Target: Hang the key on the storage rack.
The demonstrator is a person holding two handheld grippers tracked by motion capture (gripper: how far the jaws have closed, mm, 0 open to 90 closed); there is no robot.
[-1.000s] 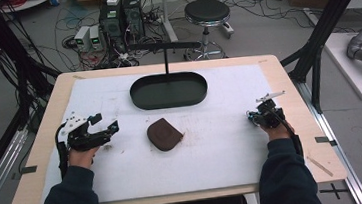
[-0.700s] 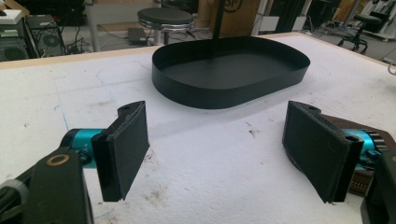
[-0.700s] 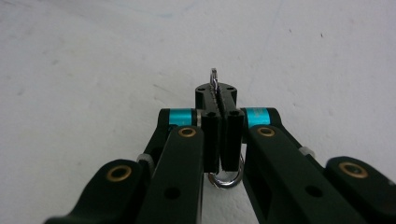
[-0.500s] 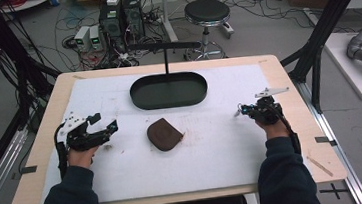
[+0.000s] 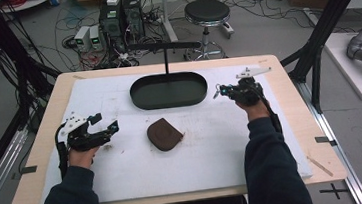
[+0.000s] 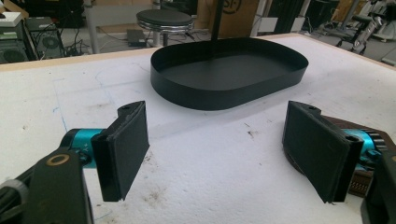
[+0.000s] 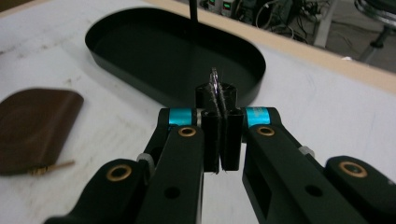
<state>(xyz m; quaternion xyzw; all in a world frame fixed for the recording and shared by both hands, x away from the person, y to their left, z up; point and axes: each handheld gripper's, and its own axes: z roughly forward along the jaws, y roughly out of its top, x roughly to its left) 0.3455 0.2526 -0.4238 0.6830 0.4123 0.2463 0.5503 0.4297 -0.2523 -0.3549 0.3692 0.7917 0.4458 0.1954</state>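
Left tongs (image 5: 106, 131) low over tabletop (image 5: 209, 159) at left, jaws spread wide, nothing between them. Right tongs (image 5: 219, 91) just beside right end of black oval tray (image 5: 141, 100), jaws pressed together on thin silvery ring-like item (image 7: 215, 78), too small to identify. Brown leather pouch (image 5: 164, 133) flat at centre, near tray, apart from both tongs.

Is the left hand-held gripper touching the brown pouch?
Apart. The high view shows bare white mat between the left hand-held gripper and the brown pouch; its jaws stand open and empty.
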